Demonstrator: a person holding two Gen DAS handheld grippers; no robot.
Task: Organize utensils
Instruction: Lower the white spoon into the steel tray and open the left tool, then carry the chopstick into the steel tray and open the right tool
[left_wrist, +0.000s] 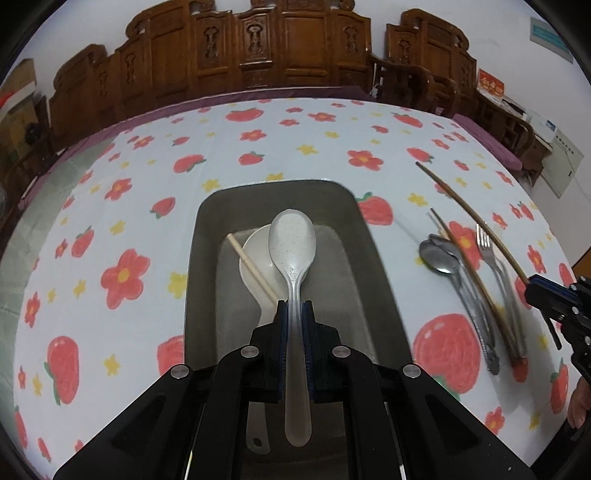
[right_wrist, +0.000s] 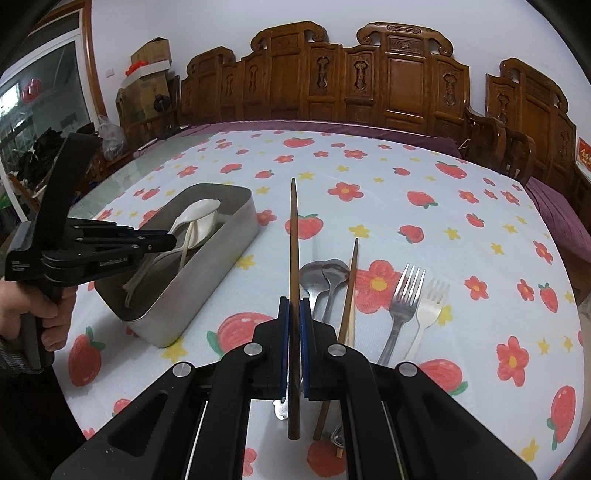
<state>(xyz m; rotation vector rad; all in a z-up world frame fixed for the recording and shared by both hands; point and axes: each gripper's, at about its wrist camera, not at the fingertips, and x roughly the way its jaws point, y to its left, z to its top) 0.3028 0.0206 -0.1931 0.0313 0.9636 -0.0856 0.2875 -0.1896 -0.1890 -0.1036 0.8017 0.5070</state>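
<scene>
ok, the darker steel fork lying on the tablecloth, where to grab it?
Take the darker steel fork by its slim handle, near the middle, from above with fingers across it. It lies flat, tines away, and the paler fork sits close alongside, so stay narrow.

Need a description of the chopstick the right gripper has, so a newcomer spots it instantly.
Start at the metal tray on the strawberry-print tablecloth, then look right to the loose spoons and forks. Between tray and spoons, one dark brown chopstick is clamped in the right gripper, its tip pointing away. Its dark twin lies flat by the spoons; this one is held.
</scene>
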